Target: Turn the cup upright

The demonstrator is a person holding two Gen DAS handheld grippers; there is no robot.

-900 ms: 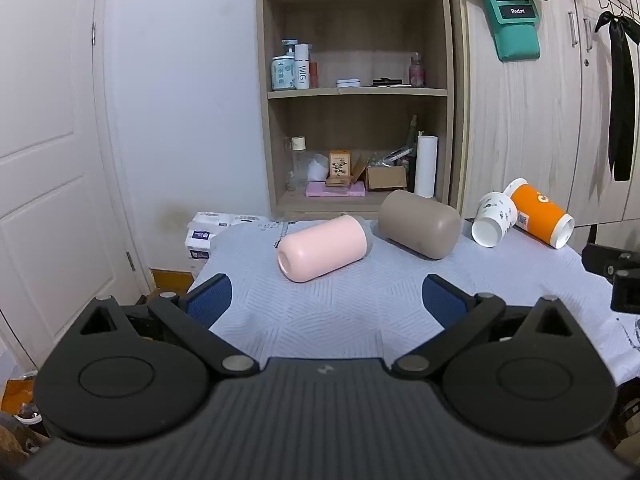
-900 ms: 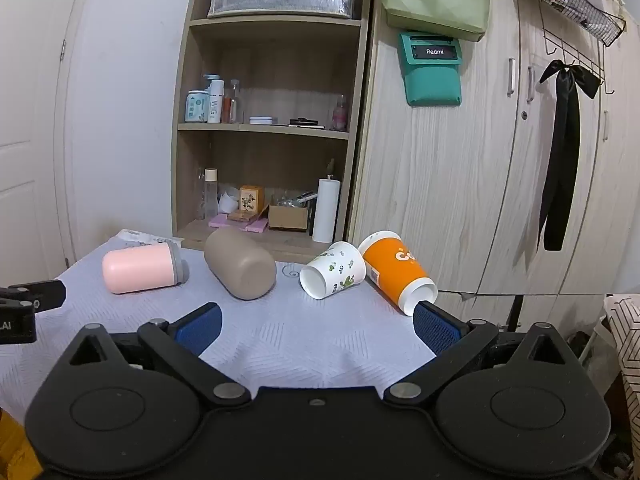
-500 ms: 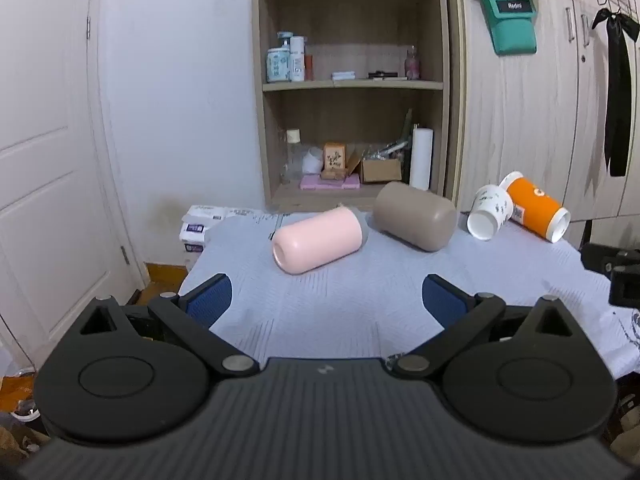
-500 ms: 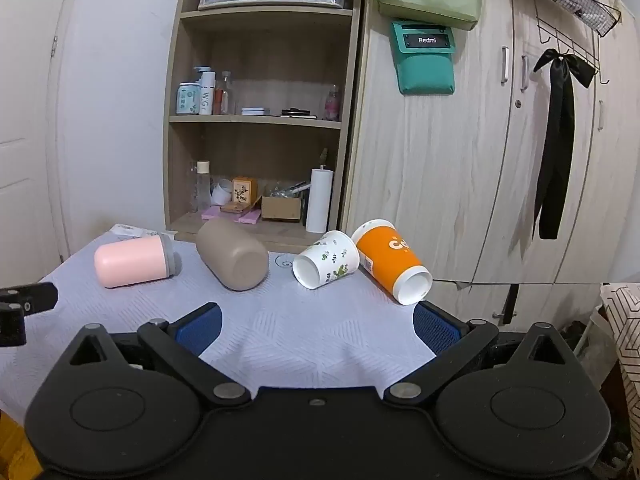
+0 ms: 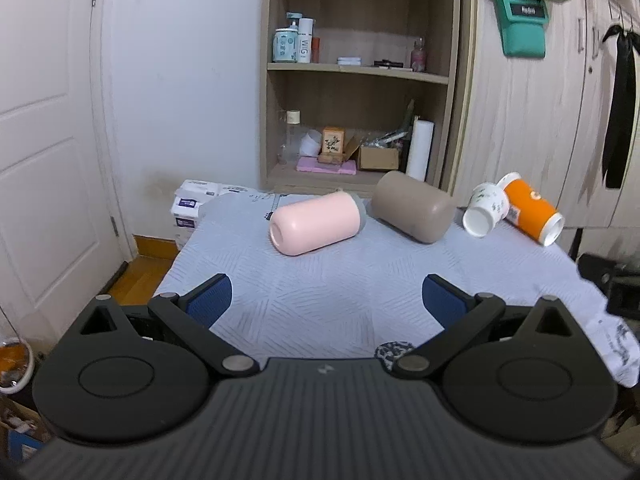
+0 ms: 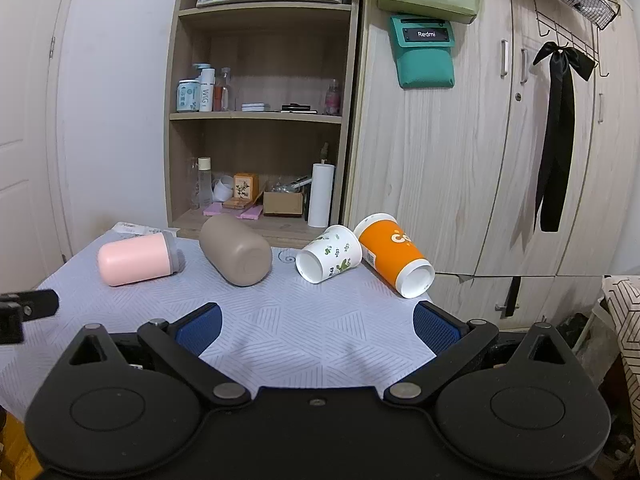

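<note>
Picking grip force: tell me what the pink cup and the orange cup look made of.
Pink cup: probably matte plastic or coated metal, with a smooth, even, dull surface and a grey band at one end. Orange cup: likely paper, with printed lettering, thin white rolled rim and white inside.

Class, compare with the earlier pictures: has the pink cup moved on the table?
No. The pink cup lies on its side just left of the brown cup, as before; only the cameras shifted.

A matt, smooth pink cup (image 5: 316,223) and taupe cup (image 5: 414,206) are seen on a pale woven cloth (image 5: 344,288) with a ribbed pattern; the white cup (image 6: 330,253) and orange cup (image 6: 394,254) look like slightly glossy paper; the shelf (image 6: 256,116) is matt wood-grain
</note>
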